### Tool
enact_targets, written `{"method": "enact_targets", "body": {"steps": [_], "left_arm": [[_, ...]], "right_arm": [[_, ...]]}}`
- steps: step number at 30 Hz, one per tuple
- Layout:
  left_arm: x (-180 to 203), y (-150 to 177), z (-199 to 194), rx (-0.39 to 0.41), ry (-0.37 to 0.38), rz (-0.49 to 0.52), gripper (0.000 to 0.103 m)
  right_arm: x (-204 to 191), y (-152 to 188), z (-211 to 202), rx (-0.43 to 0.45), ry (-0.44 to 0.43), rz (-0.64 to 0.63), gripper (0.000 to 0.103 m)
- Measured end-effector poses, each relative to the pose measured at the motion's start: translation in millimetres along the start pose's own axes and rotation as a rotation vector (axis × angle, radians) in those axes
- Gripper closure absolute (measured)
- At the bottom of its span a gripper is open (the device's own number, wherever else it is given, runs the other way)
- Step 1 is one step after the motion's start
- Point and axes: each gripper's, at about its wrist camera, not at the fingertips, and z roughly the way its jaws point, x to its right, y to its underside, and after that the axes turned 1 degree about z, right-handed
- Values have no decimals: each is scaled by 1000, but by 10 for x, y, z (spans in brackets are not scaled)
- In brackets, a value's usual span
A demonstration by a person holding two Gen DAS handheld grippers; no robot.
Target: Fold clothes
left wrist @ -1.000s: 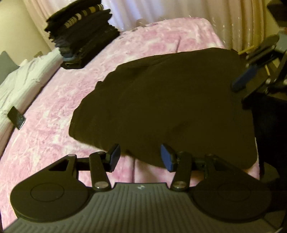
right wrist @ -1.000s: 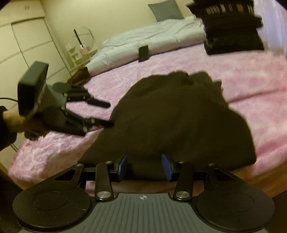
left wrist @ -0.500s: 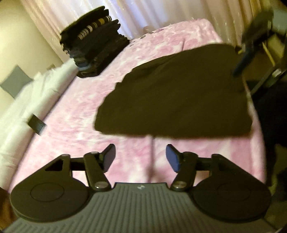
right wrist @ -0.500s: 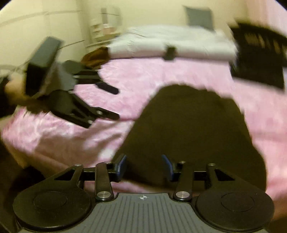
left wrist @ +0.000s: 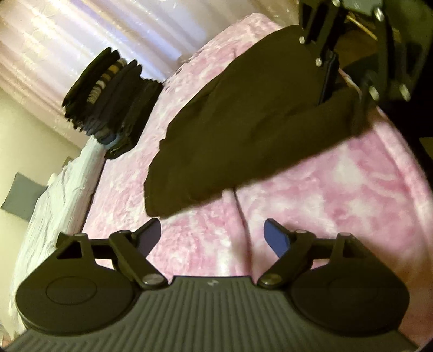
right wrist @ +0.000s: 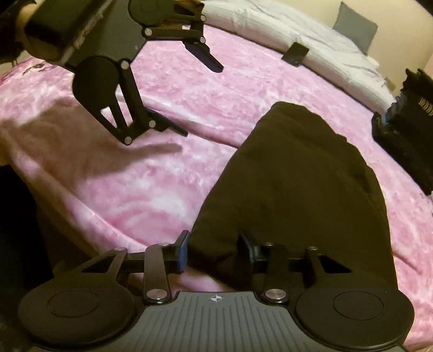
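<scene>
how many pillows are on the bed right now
1 for sure: a grey pillow at the head of the bed, beyond the white duvet and against the wall. Others may lie hidden under the duvet or outside both views.

Pink-blanketed bed, sheer curtains

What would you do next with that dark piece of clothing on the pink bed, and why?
Probably bring the open left gripper forward to take the dark garment's free near corner. The right gripper is shut on one corner, while the left hangs empty over the pink blanket, just short of the cloth. A second hold seems needed before the next fold.
</scene>
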Motion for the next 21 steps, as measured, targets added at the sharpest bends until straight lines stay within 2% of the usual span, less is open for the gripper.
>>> {"method": "enact_targets", "body": {"steps": [1,2,9,14,15,16,17,18,19,21], "left_arm": [[-5,7,59,4,0,20,22],[-11,5,132,7,-5,52,22],[-36,-91,614,79,-36,348,20],[-159,-232,896,130,3,416,23],[-177,-263,930,126,23,420,27],[-195,-294,962,121,43,424,34],[-213,-325,994,116,64,428,52],[-226,-352,1011,99,92,426,64],[-235,-381,1020,81,105,422,80],[-255,-420,987,60,84,429,84]], "right_arm": [[34,-2,-9,-2,-5,-8,82],[70,-3,-22,-3,-11,-15,85],[520,-9,-645,54,-96,87,87],[665,124,-917,55,-103,107,88],[680,159,-948,50,-105,109,88],[684,198,-968,42,-102,111,88],[688,237,-987,34,-99,112,88],[666,269,-985,30,-85,96,88],[646,300,-983,27,-71,80,88],[637,346,-980,39,-62,69,88]]}}
